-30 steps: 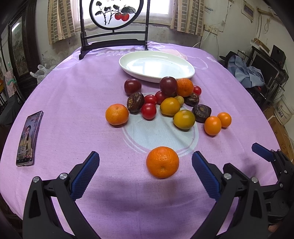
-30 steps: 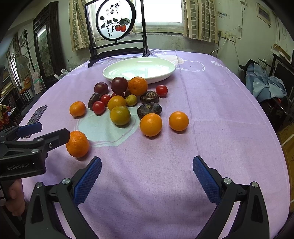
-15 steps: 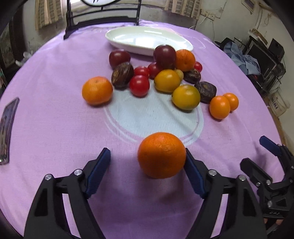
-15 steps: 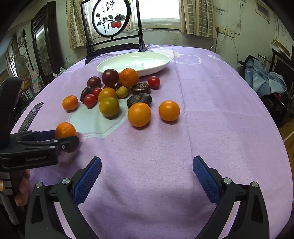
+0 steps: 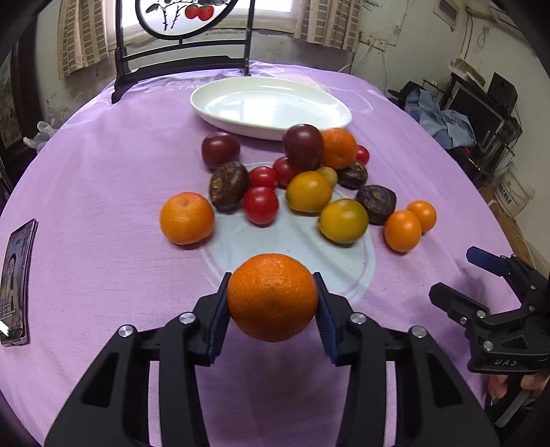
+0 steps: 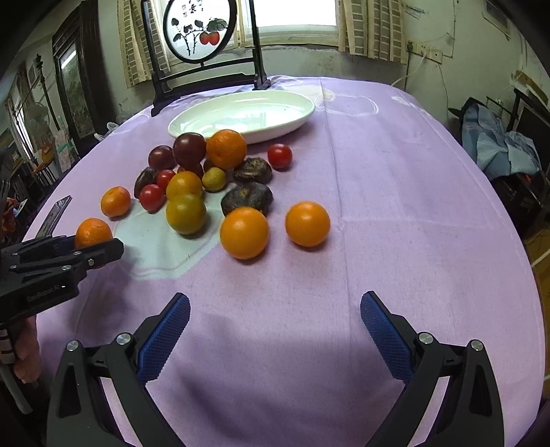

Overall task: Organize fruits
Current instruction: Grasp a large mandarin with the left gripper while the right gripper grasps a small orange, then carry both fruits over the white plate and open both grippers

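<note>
Jaws of my left gripper just closed onto the mandarin near the worktop's front edge; right gripper gapes empty. Plate next, I reckon.

A round table under a lilac cloth fills the room, daylight coming from a curtained window in the far wall. A dark cabinet stands at the left; blue clothes lie heaped at the right.
</note>
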